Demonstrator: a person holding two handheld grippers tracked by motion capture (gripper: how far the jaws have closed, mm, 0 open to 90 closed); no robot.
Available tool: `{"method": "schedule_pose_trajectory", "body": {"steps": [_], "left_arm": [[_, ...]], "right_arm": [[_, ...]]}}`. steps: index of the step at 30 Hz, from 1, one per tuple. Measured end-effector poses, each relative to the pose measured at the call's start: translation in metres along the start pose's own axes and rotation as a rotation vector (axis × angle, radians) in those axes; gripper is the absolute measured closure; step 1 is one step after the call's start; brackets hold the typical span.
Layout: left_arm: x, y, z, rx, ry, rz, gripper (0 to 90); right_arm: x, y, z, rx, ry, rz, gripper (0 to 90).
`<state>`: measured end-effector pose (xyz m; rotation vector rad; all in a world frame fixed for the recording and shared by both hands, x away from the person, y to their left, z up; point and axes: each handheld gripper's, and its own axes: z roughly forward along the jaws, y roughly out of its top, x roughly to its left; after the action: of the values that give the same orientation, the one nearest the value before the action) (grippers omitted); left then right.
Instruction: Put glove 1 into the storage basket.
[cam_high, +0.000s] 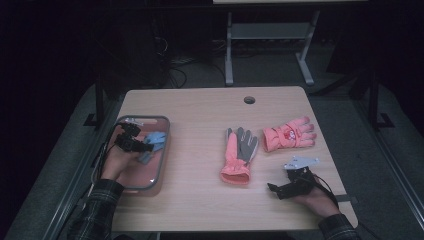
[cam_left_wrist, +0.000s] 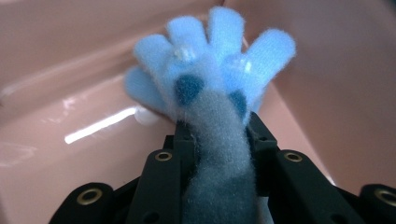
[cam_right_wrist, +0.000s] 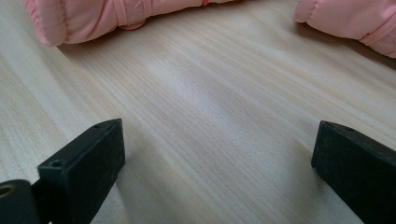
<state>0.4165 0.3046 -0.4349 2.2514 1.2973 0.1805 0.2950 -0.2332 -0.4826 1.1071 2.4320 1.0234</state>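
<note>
A fluffy blue glove (cam_high: 152, 144) (cam_left_wrist: 212, 70) hangs over the pink bin (cam_high: 160, 165) at the table's left. My left gripper (cam_high: 146, 147) (cam_left_wrist: 217, 128) is shut on its grey-blue cuff, the glove's fingers spread beyond the jaws. Two pink gloves lie on the table: one with a grey palm (cam_high: 238, 155) in the middle, another (cam_high: 289, 134) to its right. My right gripper (cam_high: 274, 189) (cam_right_wrist: 217, 154) rests open near the front right edge, with bare wood between its jaws. In the right gripper view the cuffs of the pink gloves (cam_right_wrist: 112, 16) (cam_right_wrist: 350, 18) lie ahead.
The wooden table (cam_high: 200, 200) has a round cable hole (cam_high: 249, 99) near its far edge. The bin's pink inner walls (cam_left_wrist: 60, 60) surround the blue glove. Beyond the table stands a white desk frame (cam_high: 270, 35) on dark carpet.
</note>
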Motion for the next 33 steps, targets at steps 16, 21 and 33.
{"method": "schedule_pose_trajectory", "body": {"steps": [16,21,33], "left_arm": [[-0.008,0.005,-0.02,-0.112,0.014,-0.021,17.6],[-0.022,0.01,-0.04,-0.165,0.004,0.023,16.6],[-0.083,0.026,-0.06,-0.253,-0.122,0.115,16.1]], "right_arm": [[0.001,-0.001,-0.001,-0.002,-0.001,-0.001,2.1],[0.001,-0.001,-0.001,-0.002,-0.001,0.0,2.1],[0.001,-0.001,-0.001,0.0,0.0,0.001,2.1]]}}
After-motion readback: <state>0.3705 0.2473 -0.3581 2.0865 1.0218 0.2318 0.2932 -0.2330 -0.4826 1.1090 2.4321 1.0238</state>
